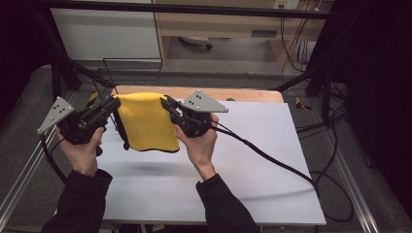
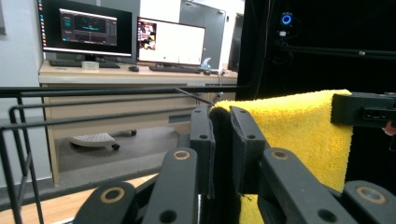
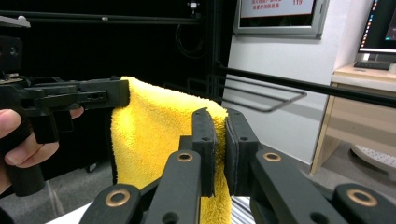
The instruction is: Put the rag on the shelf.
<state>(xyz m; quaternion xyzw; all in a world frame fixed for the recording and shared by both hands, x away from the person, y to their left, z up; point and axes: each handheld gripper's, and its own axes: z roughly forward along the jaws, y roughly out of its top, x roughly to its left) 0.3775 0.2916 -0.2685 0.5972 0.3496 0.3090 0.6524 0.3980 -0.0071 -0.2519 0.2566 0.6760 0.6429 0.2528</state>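
Observation:
A yellow towel (image 1: 145, 121) hangs above the white table (image 1: 252, 160), stretched between both grippers by its top corners. My left gripper (image 1: 112, 103) is shut on the towel's left top corner; in the left gripper view the yellow towel (image 2: 299, 130) spreads right from the jaws of the left gripper (image 2: 222, 121). My right gripper (image 1: 167, 103) is shut on the right top corner; in the right gripper view the towel (image 3: 154, 135) hangs left of the right gripper (image 3: 219, 122), with the other gripper clamped at its far corner. The towel's lower edge hangs just above the table.
A black wire rack (image 1: 132, 68) stands behind the table's wooden far edge (image 1: 204, 91). Black cables (image 1: 272, 158) trail from the right gripper across the table's right half. A desk with monitors (image 2: 121, 35) lies beyond the frame.

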